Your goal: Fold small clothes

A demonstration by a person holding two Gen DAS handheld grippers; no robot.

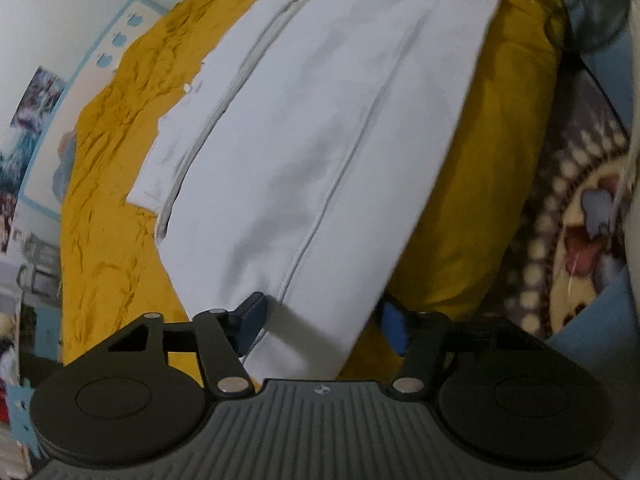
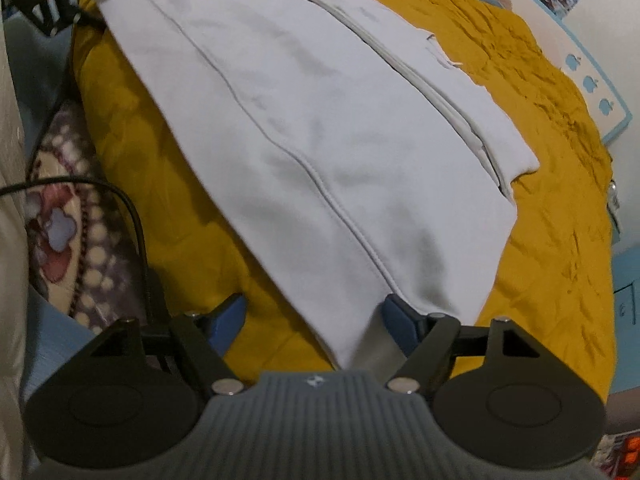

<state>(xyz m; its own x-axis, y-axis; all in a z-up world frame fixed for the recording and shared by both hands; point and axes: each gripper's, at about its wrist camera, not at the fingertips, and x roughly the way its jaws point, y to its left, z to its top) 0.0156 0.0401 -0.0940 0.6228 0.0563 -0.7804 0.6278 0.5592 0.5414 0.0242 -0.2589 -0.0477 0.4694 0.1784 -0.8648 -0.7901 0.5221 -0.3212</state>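
Two grippers, one garment | left gripper (image 1: 320, 320): jaws released, straddling the near end of the white garment (image 1: 320, 128) | right gripper (image 2: 316, 318): jaws released over its other near corner | garment flat on yellow bedspread (image 1: 108, 208), long axis running away from both; neither nearer.

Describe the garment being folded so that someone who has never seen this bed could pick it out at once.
Find the bed spread with a wrinkled mustard-yellow cover. Across its middle lies a white garment, flat, with long stitched seams running down it. It is the only pale, smooth cloth there; the patterned blanket at the bed's edge is dotted and flowered.
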